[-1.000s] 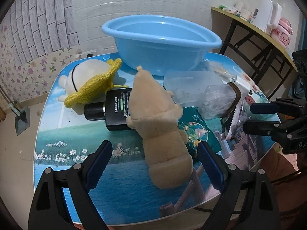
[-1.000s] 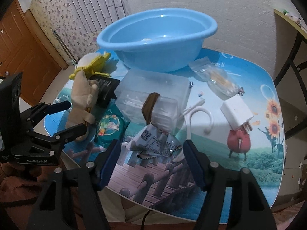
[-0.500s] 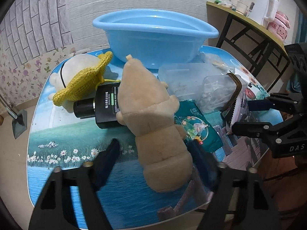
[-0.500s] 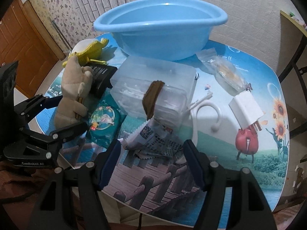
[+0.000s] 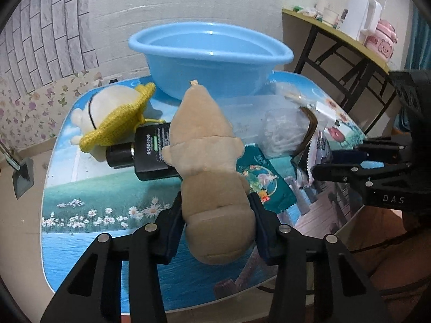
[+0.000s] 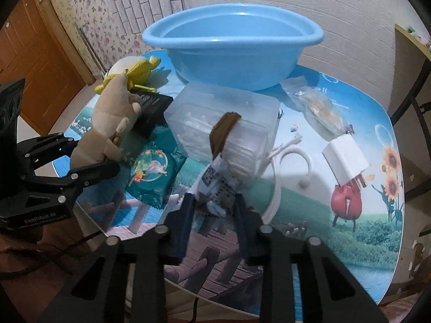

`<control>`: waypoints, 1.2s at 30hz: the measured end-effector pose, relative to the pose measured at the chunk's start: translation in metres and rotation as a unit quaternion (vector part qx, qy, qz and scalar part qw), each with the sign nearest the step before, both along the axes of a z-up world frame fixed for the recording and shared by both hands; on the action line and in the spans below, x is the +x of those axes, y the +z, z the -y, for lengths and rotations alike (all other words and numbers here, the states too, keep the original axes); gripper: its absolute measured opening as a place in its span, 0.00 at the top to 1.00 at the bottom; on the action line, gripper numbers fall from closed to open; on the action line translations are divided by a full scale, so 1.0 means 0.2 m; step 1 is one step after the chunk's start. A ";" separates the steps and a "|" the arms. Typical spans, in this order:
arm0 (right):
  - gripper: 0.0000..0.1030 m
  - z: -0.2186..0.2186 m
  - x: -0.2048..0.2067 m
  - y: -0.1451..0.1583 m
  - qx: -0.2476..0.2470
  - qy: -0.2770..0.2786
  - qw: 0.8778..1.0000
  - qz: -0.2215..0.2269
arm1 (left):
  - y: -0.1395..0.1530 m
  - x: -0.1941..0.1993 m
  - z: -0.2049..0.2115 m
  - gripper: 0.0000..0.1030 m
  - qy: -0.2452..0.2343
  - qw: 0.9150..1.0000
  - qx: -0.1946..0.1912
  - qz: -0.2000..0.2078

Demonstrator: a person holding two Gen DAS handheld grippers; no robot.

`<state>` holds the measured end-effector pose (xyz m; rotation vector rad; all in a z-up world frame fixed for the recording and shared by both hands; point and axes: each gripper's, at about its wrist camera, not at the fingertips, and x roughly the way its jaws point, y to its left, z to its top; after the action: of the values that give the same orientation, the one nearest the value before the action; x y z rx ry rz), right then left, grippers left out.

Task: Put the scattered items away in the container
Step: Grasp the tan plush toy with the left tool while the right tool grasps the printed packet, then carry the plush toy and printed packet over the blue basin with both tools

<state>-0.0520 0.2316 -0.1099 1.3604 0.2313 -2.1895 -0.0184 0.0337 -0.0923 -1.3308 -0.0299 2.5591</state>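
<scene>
On the table: clutter spread in front of a blue basin.
Basin: stands at the far edge near the wall, nothing visible inside it from these low views.
Left gripper: its jaws have just been closing and now press both sides of the tan plush at its lower body (the pads dent the fabric).
Tan plush: lies lengthwise toward the basin, its upper half resting over the black bottle; the right wrist view shows it at the left, with the left gripper clamped across it.
Right gripper: jaws have just been closing, now narrow, pinching the printed sachet, which crumples between the pads.
Sachet: sits at the near edge of the clear box, under a brown band draped over that box.
Clear box: holds cotton swabs, just in front of the basin.
Black bottle: on its side, cap pointing left, touching the white plush.
White plush: wears a yellow knitted hat, left of the basin.
Teal packet: flat on the table between the tan plush and the sachet.
White charger: at the right, well apart from both grippers.
White hook: just right of the clear box.
Clear bag: between the basin and the charger (contents unclear).
</scene>
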 end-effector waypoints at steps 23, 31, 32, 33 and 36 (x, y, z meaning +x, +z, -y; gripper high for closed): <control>0.81 -0.04 0.06 0.27 -0.072 0.000 0.996 -0.050 | 0.27 0.02 0.04 0.57 0.013 0.998 0.014 -0.053; 0.81 -0.06 -0.02 0.39 -0.108 -0.005 0.992 -0.067 | 0.36 -0.06 0.04 0.57 0.007 0.998 0.022 -0.065; 0.81 -0.06 -0.03 0.41 -0.116 -0.004 0.991 -0.065 | 0.37 -0.08 0.03 0.57 0.005 0.997 0.022 -0.068; 0.81 -0.05 -0.05 0.42 -0.124 -0.003 0.990 -0.065 | 0.38 -0.10 0.02 0.57 0.003 0.997 0.023 -0.072; 0.81 -0.03 -0.08 0.46 -0.129 0.002 0.989 -0.074 | 0.41 -0.17 0.00 0.57 -0.001 0.997 0.028 -0.077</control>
<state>-0.0675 0.2376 -0.0181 1.0562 0.0039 -2.2293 -0.0522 0.0330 -0.0095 -1.1093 -0.0698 2.6303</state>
